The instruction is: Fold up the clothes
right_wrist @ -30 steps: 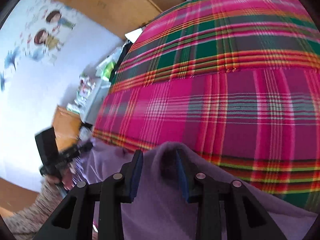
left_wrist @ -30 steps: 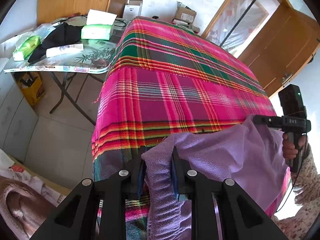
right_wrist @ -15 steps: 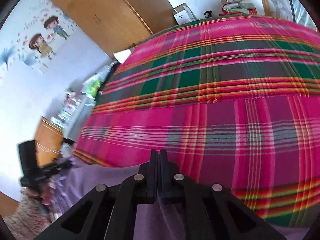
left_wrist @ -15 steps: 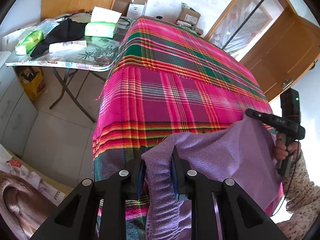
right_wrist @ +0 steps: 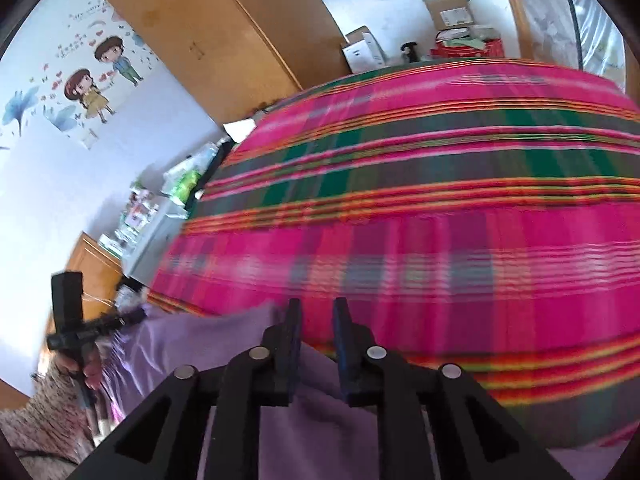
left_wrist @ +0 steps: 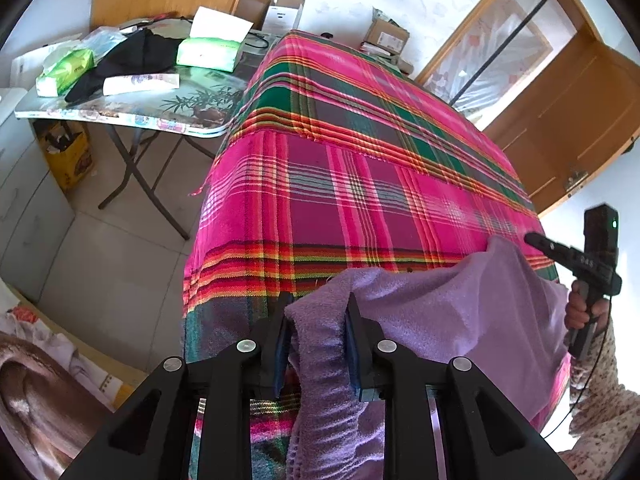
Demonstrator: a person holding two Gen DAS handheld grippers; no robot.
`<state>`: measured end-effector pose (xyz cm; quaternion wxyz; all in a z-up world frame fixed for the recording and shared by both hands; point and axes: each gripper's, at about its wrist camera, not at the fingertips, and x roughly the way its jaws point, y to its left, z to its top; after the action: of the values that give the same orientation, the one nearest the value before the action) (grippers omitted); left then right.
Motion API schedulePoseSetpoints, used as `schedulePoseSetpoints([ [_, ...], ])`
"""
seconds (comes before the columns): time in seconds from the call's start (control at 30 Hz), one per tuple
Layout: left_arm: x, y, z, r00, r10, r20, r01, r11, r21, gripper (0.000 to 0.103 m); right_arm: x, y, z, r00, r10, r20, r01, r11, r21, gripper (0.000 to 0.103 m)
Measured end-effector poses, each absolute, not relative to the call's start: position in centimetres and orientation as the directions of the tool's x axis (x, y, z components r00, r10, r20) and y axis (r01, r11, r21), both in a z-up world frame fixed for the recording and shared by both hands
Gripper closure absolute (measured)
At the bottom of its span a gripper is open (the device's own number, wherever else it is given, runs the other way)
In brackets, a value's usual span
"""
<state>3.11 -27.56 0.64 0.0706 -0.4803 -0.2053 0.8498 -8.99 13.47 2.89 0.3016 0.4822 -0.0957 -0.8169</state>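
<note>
At the near edge of the plaid-covered bed (left_wrist: 360, 184) we've got the purple garment (left_wrist: 460, 320) bunched, left tongs (left_wrist: 316, 336) clamped on its corner, right tongs (right_wrist: 314, 336) just reopened narrow and empty above it, no fold made yet.

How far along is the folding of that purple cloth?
Barely begun. No finished fold shows: the purple cloth hangs bunched over the near edge of the plaid bed. The left hand-held gripper pinches one bunched edge. The right hand-held gripper has just reopened, nothing between its jaws. All folds remain.
</note>
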Motion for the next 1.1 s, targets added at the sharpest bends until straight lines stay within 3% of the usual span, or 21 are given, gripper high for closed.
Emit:
schedulePoseSetpoints([
  [0.43, 3.1, -27.4, 0.7, -0.531, 0.298, -0.793, 0.096, -0.909, -0.406, 0.077, -5.7, 12.0, 1.0, -0.261, -0.501, -0.825, 0.618, -0.744, 0.256, 0.080],
  [0.47, 3.1, -27.4, 0.7, -0.532, 0.297, -0.793, 0.097, -0.909, -0.405, 0.077, -5.7, 11.7, 1.0, -0.270, -0.498, -0.824, 0.624, -0.742, 0.244, 0.082],
  [0.5, 3.1, -27.3, 0.7, -0.532, 0.296, -0.793, 0.099, -0.909, -0.406, 0.077, -5.7, 11.6, 1.0, -0.271, -0.494, -0.826, 0.627, -0.741, 0.238, 0.097],
  [0.57, 3.1, -27.4, 0.7, -0.532, 0.293, -0.794, 0.102, -0.909, -0.404, 0.077, -5.6, 11.5, 0.9, -0.273, -0.492, -0.827, 0.637, -0.737, 0.228, 0.099],
  [0.8, 3.1, -27.1, 0.8, -0.529, 0.279, -0.801, 0.111, -0.914, -0.391, 0.077, -6.2, 14.1, 2.1, -0.376, -0.522, -0.766, 0.559, -0.787, 0.262, 0.100],
  [1.1, 3.2, -27.5, 0.7, -0.534, 0.292, -0.794, 0.139, -0.896, -0.423, 0.077, -7.0, 13.6, 0.3, -0.396, -0.468, -0.790, 0.522, -0.822, 0.225, 0.099],
])
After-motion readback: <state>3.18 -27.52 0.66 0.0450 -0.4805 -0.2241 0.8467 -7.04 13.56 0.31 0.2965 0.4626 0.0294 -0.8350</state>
